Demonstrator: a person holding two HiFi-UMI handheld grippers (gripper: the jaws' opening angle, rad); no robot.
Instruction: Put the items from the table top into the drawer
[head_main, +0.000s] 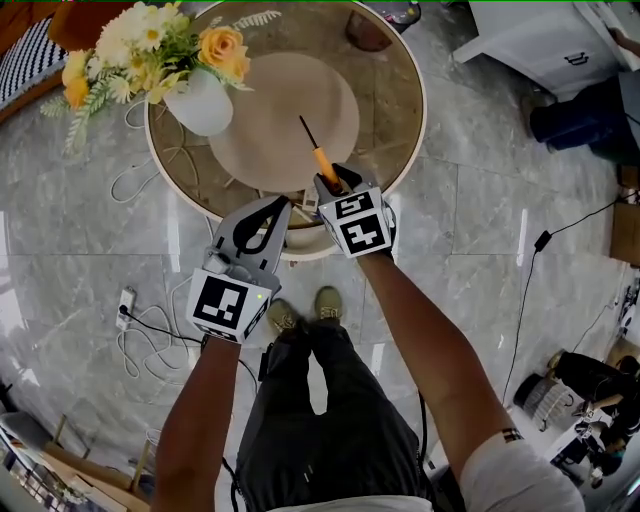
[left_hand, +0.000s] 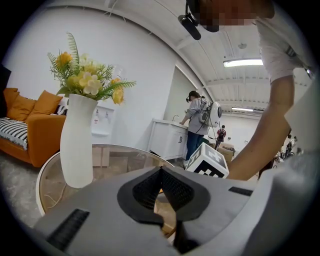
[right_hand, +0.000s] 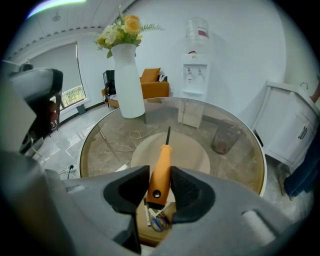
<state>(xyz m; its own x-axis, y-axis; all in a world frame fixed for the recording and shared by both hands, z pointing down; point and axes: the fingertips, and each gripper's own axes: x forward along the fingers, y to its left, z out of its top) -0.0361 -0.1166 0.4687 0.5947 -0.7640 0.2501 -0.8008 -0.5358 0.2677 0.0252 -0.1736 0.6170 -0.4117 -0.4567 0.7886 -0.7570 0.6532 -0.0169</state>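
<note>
An orange-handled screwdriver (head_main: 322, 164) (right_hand: 161, 172) lies on the round glass table (head_main: 420, 100), its dark shaft pointing away from me. My right gripper (head_main: 332, 187) (right_hand: 160, 189) points steeply down at the table's near edge, and its pads press on both sides of the orange handle. Below that edge the open drawer (right_hand: 156, 221) shows pens and small items inside. My left gripper (head_main: 284, 208) (left_hand: 161, 172) hovers just left of the right one, near the drawer front, with its fingertips together and nothing between them.
A white vase of yellow flowers (head_main: 200, 100) (left_hand: 77, 145) (right_hand: 127, 80) stands at the table's far left. A brownish glass cup (right_hand: 223, 136) sits at the far right. Cables (head_main: 140, 340) lie on the marble floor at left. A white cabinet (head_main: 540, 40) stands beyond.
</note>
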